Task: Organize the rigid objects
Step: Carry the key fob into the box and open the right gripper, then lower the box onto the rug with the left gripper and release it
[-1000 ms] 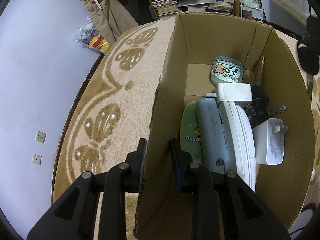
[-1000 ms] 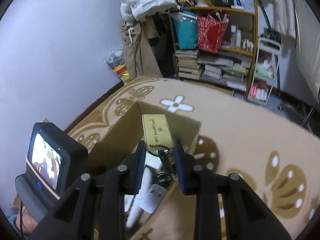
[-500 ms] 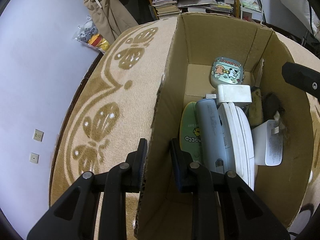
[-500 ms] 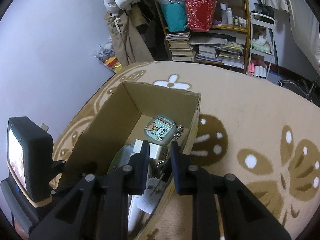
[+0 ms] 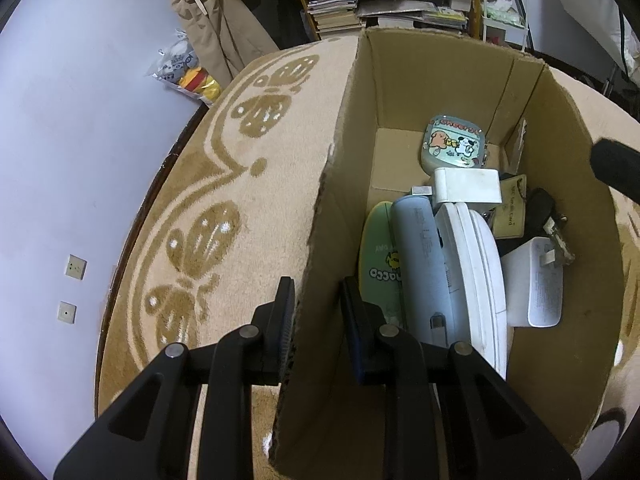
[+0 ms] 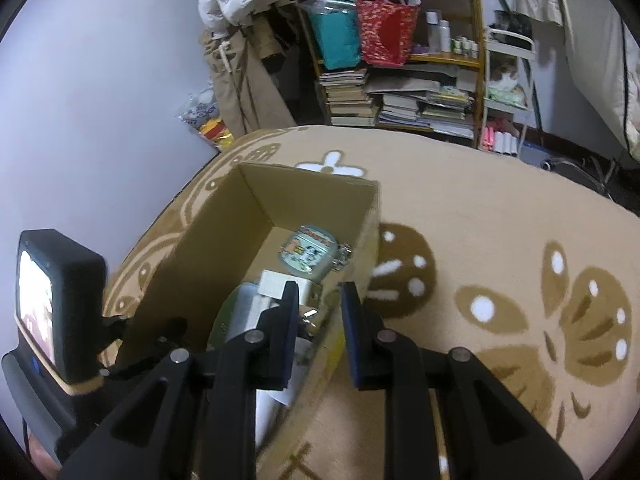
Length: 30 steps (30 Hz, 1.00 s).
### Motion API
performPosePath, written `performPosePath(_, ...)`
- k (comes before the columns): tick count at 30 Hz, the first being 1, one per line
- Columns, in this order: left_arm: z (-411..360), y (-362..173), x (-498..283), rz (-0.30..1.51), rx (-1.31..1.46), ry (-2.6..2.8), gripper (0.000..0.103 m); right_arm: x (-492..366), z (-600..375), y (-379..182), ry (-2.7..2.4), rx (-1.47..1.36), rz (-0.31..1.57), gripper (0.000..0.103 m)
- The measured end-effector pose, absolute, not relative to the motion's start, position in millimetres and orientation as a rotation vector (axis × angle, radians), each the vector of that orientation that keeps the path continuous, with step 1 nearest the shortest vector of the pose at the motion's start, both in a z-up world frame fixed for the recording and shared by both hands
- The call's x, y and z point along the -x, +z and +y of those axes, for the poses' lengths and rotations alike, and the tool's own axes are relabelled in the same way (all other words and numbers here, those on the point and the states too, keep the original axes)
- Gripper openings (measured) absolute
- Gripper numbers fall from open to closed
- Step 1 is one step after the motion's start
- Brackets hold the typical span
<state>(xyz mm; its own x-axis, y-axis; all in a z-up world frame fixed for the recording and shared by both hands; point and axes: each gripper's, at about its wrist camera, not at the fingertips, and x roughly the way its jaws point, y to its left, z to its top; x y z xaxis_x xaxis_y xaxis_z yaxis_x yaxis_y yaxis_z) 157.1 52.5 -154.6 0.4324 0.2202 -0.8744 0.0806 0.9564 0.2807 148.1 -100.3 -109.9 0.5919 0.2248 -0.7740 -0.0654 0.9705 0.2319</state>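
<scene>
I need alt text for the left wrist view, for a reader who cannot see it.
The left gripper clamps the near wall of an open cardboard box standing on a beige patterned carpet. Inside lie a cartoon-dog case, a white charger, a tan card and flat white and green devices.

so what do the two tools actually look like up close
Both are matte black. The left tool has two flat fingers with ribbed pads, bluish on the inner faces, on angular linkage arms with silver pivot pins. The right tool is the same build. No sleeves or cables show.
</scene>
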Motion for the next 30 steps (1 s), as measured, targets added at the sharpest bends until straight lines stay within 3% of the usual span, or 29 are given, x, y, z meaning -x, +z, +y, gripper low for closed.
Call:
performPosePath(2, 52.0, -149.1, -152.5, 1.103, -0.293, 0.093, 0.023, -143.5, -108.0, -110.9, 0.148, -0.189, 0.93, 0.025)
performPosePath(10, 50.1, -124.4, -130.4, 1.042, -0.231, 0.049, 0.025, -113.4, -140.2, -104.1, 0.081, -0.185, 0.928, 0.054)
performPosePath(13, 50.6, -112.3, -119.4, 1.024, -0.187, 0.007, 0.041, -98.7, -152.9, -97.4, 0.045, -0.171, 0.918, 0.057)
performPosePath(15, 48.2, -100.9, -109.4, 0.987, -0.17, -0.02, 0.058, -91.0, -160.3, -92.7, 0.029, -0.171, 0.911, 0.057)
performPosePath(17, 42.6, -86.7, -99.3, 0.942, -0.183, -0.034, 0.06, -80.8, -168.7, -86.8, 0.016, -0.179, 0.903, 0.061)
performPosePath(19, 35.7, -74.7, -90.3, 0.901, -0.199, -0.047, 0.067, -71.1, -175.7, -81.1, -0.006, -0.19, 0.891, 0.081)
performPosePath(21, 29.2, -62.9, -79.3, 0.857, -0.211, -0.061, 0.078, -57.0, -183.8, -72.0, -0.034, -0.205, 0.855, 0.088)
performPosePath(25, 19.3, -43.1, -57.8, 0.778, -0.241, -0.077, 0.09, -34.3, -194.1, -56.4, -0.077, -0.211, 0.818, 0.103)
performPosePath(27, 18.9, -34.3, -48.4, 0.736, -0.238, -0.053, 0.103, -23.0, -198.9, -48.8, -0.087, -0.218, 0.793, 0.103)
performPosePath(30, 21.2, -22.7, -33.0, 0.7, -0.208, -0.049, 0.103, -6.7, -201.5, -40.4, -0.11, -0.209, 0.756, 0.103)
